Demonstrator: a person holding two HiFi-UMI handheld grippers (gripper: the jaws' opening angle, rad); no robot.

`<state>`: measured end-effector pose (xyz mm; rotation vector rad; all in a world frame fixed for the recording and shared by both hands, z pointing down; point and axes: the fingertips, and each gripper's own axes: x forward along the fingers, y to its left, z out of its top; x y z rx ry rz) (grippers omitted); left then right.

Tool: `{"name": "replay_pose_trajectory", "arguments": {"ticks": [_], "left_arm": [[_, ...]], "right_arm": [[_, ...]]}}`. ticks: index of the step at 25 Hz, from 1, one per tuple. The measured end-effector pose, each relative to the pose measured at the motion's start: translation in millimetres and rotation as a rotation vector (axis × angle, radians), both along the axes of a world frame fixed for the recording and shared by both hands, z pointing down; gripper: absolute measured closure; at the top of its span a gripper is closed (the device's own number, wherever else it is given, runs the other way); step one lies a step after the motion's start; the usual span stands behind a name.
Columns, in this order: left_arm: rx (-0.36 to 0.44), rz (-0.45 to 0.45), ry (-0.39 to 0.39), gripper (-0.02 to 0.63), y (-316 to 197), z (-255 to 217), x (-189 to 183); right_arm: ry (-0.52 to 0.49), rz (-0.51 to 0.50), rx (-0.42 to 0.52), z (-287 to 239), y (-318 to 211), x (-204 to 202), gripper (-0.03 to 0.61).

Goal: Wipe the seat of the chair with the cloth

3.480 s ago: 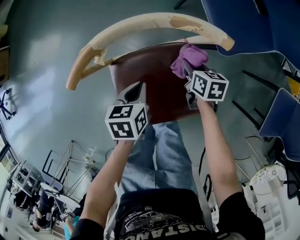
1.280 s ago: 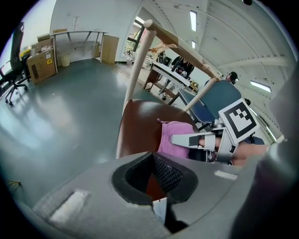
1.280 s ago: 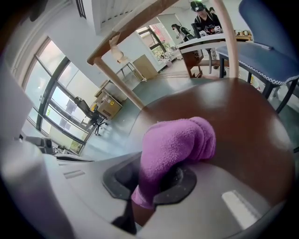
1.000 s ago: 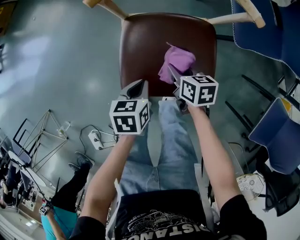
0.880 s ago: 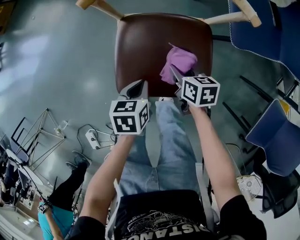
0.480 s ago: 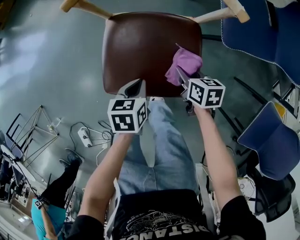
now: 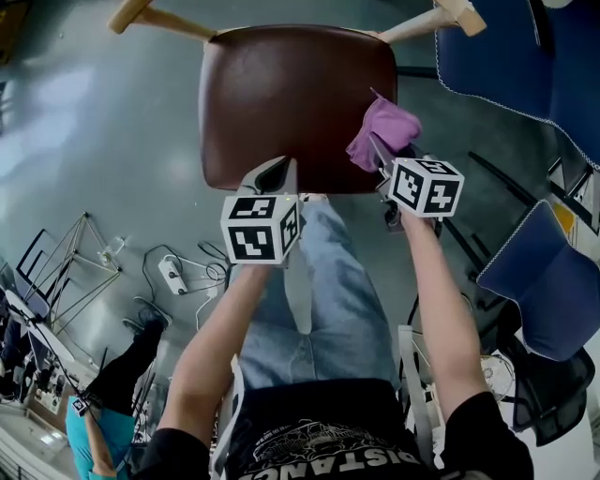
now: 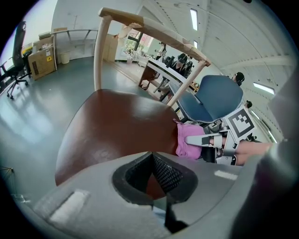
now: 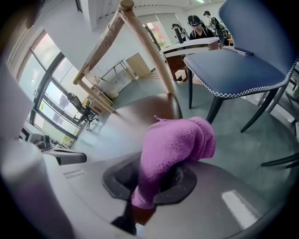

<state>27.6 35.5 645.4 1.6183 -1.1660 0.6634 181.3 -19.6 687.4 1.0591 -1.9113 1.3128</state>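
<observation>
A: Right gripper (image 7: 379, 154), what's in it?
B: Jaws clamped on the purple cloth (image 7: 384, 129). It's a bunched wad bulging out past the tips.
A: Where's the cloth in the head view?
B: Upper right of centre, at the right edge of the brown chair seat (image 7: 281, 94), near its lower right corner. Part of it hangs over the grey floor (image 7: 94, 141). Can't tell if it presses on the seat.
A: Left gripper (image 7: 273, 174)?
B: Jaws closed tip to tip, nothing between them. It sits over the seat's lower edge, left of the cloth and apart from it.
A: Anything else?
B: Pale wooden posts (image 7: 155, 19) at the seat's top corners. There's a blue chair (image 7: 511, 47) in the upper right of the frame, just beside the seat.
</observation>
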Motion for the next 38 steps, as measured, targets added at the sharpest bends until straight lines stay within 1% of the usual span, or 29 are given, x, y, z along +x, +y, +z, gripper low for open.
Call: {"name": "replay_pose_trajectory", "arguments": {"ticks": [4,6,9,11,15,22,26,29,32,35,38], "left_arm": [[-0.004,-0.001,-0.011,0.614,7.7,-2.4,-8.8],[-0.007,-0.008,-0.015,0.614,12.5,-3.4,-19.2],[-0.005,-0.01,-0.015,0.614,20.5,-6.7,-35.3],[-0.001,-0.008,-0.014,0.614,27.1,-7.6,-47.4],[0.001,-0.013,-0.014,0.614,45.1,-7.2,-79.6],[-0.011,-0.053,-0.037,0.614,83.5,-7.7,-153.4],[-0.012,-0.085,-0.043,0.614,95.9,-5.6,-187.2],[-0.007,-0.108,-0.036,0.614,98.0,-4.8,-199.6],[-0.004,-0.119,-0.018,0.614,99.4,-6.4,-200.0],[-0.003,-0.109,-0.005,0.614,101.0,-7.7,-189.3],[-0.002,-0.102,0.003,0.614,99.8,-6.6,-175.8]], "right_arm": [[-0.018,0.039,0.026,-15.1,-1.1,-4.7,0.514],[-0.041,0.046,0.044,-26.6,-0.2,-18.0,0.514],[-0.071,0.027,0.066,-40.7,6.2,-48.9,0.514],[-0.093,0.009,0.072,-45.3,13.5,-76.4,0.514],[-0.14,-0.038,0.07,-49.1,35.9,-144.3,0.514],[-0.209,-0.13,0.045,-47.3,82.4,-260.4,0.514],[-0.257,-0.137,0.005,-39.5,99.3,-308.8,0.514],[-0.251,-0.146,-0.005,-32.4,104.5,-325.3,0.514],[-0.23,-0.163,-0.01,-24.8,108.1,-327.9,0.514],[-0.198,-0.17,-0.004,-19.7,110.1,-314.5,0.514],[-0.179,-0.154,0.003,-17.0,108.9,-293.6,0.514]]}}
